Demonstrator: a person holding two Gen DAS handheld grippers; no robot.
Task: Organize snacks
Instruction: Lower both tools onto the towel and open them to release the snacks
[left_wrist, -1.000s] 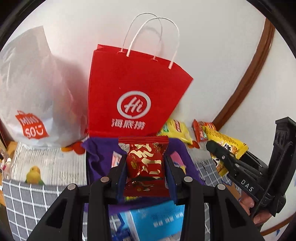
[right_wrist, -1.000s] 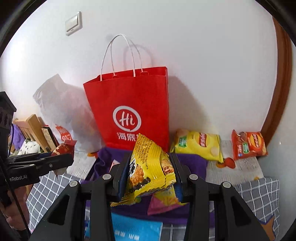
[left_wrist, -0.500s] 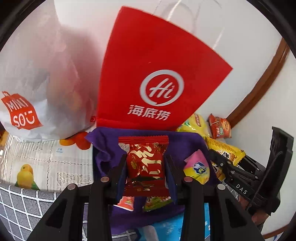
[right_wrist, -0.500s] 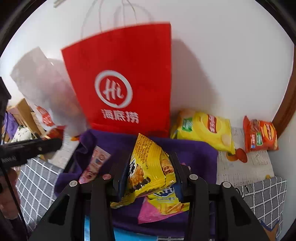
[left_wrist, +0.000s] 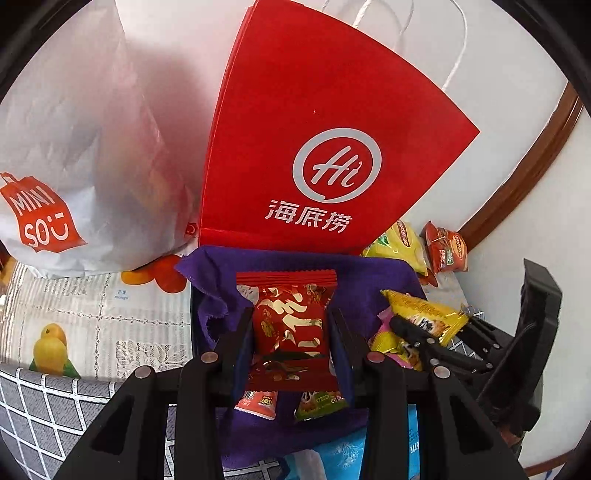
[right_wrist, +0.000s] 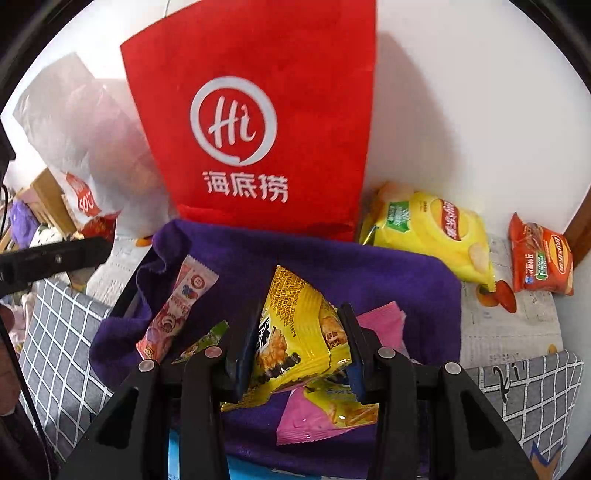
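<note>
- Above a purple cloth before a red paper bag, the left gripper clamps a red-and-gold snack packet.
- Right gripper pinches a yellow snack packet.
- Beneath lie about 4 small packets, partly hidden.

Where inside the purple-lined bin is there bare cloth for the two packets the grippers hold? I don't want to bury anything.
Bare purple cloth runs along the back, below the red bag, between the pink stick pack and the right rim. The front is crowded: the pink-yellow packet and green packet lie under the left gripper and right gripper.
</note>
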